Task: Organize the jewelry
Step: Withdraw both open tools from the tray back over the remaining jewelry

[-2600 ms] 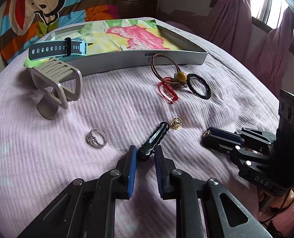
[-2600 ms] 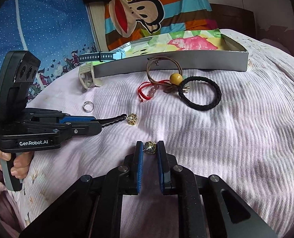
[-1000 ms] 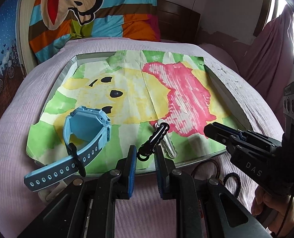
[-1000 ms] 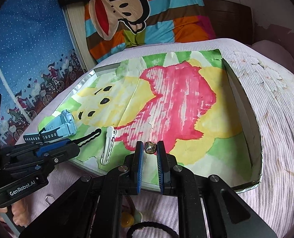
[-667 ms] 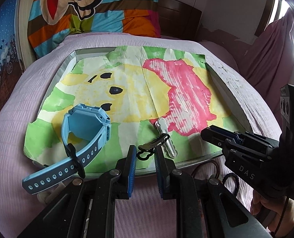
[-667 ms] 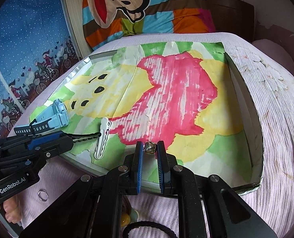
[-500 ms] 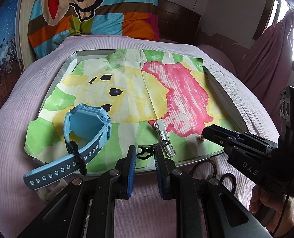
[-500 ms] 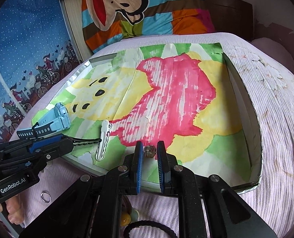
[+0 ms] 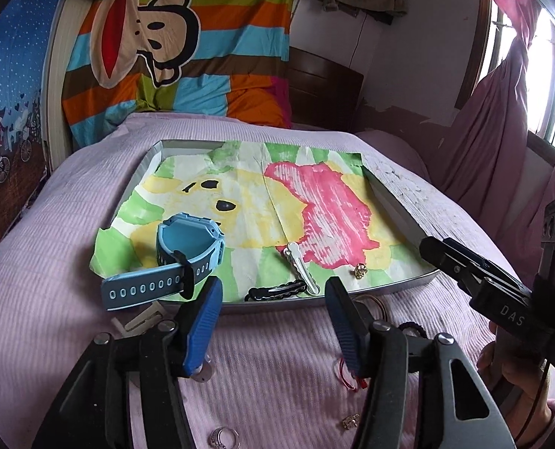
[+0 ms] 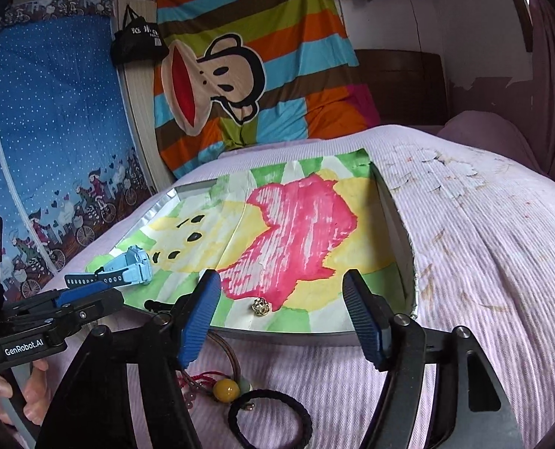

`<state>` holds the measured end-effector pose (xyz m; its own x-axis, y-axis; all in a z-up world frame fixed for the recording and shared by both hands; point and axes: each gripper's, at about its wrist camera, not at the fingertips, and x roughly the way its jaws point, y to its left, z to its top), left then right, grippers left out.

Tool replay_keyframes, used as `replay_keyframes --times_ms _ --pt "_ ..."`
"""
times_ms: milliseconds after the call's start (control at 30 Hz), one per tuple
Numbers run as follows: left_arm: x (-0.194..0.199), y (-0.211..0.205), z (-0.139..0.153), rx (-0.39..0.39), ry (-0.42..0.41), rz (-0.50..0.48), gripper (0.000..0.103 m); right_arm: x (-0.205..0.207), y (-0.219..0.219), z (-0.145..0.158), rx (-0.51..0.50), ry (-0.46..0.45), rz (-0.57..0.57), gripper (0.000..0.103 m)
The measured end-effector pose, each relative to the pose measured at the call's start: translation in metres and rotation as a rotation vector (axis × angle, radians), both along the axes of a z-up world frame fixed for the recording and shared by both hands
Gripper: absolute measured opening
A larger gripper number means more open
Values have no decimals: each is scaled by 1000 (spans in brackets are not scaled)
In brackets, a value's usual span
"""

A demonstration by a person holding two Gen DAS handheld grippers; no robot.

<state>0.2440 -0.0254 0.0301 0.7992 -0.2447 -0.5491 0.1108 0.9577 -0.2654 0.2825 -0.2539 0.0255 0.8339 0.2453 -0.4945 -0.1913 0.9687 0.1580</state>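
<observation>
Both the left gripper (image 9: 273,299) and right gripper (image 10: 282,295) gape wide, holding nothing; black clip (image 9: 275,290) and gold earring (image 10: 260,306) lie in tray (image 10: 288,335) just beyond the fingers.

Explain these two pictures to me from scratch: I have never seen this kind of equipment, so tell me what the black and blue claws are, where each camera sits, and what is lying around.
There is no robot here. A person holds one two-finger tool in each hand, and each carries a wide-angle camera looking forward along its blue-padded fingers.

The left wrist view shows the left tool up close, with the right one at its side. The right wrist view shows the right tool. Both are open and hold nothing.

On the bed sits a shallow tray lined with a painted paper. In it lie a blue watch, a white hair clip, a black hair clip and a small gold earring.

Outside the tray, on the pink bedspread, lie a black hair tie, a beaded bracelet and a silver ring.
</observation>
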Motion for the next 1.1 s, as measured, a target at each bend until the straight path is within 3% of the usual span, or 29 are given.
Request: replay_keyframes --times_ms 133,233,300,733,933,1100 --pt "-17 2 6 22 -67 27 76 -25 -7 10 24 -77 -15 84" --pt "-32 4 12 46 -117 49 94 -47 -9 17 41 -129 -31 100" --pt "-46 6 15 61 -174 67 103 -61 -10 21 47 -162 -29 102" --pt "-93 10 12 122 -278 81 103 -132 -10 29 38 -289 -53 102" --pt "-109 19 4 133 -269 89 103 -157 -1 23 -2 -312 -40 102" --pt "-122 31 -2 98 -251 110 103 -172 7 17 -43 -321 -24 102"
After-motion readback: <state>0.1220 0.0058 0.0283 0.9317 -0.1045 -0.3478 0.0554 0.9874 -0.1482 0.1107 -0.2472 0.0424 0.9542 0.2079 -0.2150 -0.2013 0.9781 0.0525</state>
